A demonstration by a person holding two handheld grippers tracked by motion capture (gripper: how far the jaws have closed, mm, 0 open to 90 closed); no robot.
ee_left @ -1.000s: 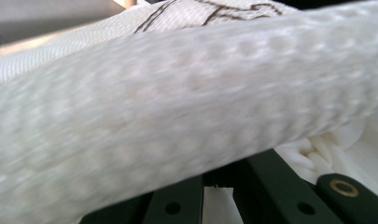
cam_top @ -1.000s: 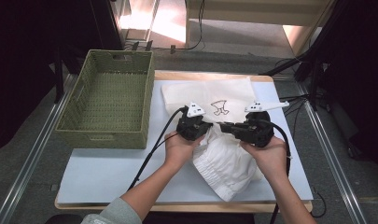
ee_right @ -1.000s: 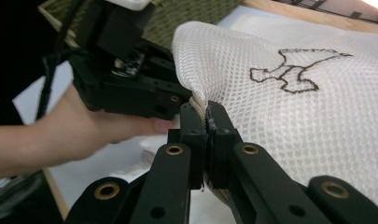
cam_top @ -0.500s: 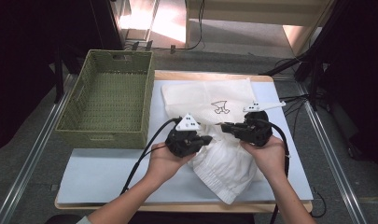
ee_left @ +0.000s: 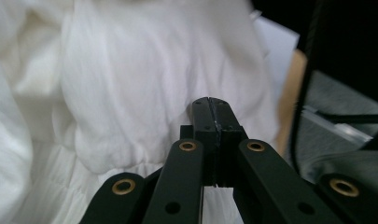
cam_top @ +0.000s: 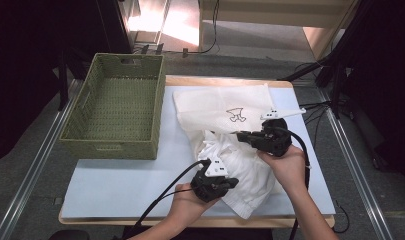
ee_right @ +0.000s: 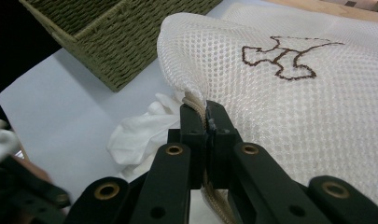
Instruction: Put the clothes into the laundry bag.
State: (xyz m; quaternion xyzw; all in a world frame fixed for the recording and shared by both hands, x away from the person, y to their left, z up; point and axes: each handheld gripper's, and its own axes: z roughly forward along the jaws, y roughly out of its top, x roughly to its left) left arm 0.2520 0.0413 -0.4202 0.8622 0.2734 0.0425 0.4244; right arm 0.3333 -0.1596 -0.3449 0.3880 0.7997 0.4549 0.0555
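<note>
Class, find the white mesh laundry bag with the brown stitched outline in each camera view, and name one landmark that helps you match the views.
High view: white mesh bag, upper centre of the table.
Left gripper view: cannot be made out; a crumpled white garment lies ahead.
Right gripper view: upper right, its edge clamped in the right gripper.
Landmark: green woven basket.

High view: tabletop [cam_top: 115,185] evenly lit from above, surroundings dark, warm bright patch on floor [cam_top: 165,22] at top, overexposed. Pic soft, low-res, slight barrel bend at edges. Left gripper view: white cloth [ee_left: 130,79] blown out and blurry, bg at right dark. Right gripper view: mesh bag [ee_right: 289,93] sharp, near fingers out of focus, left edge dark.
</note>
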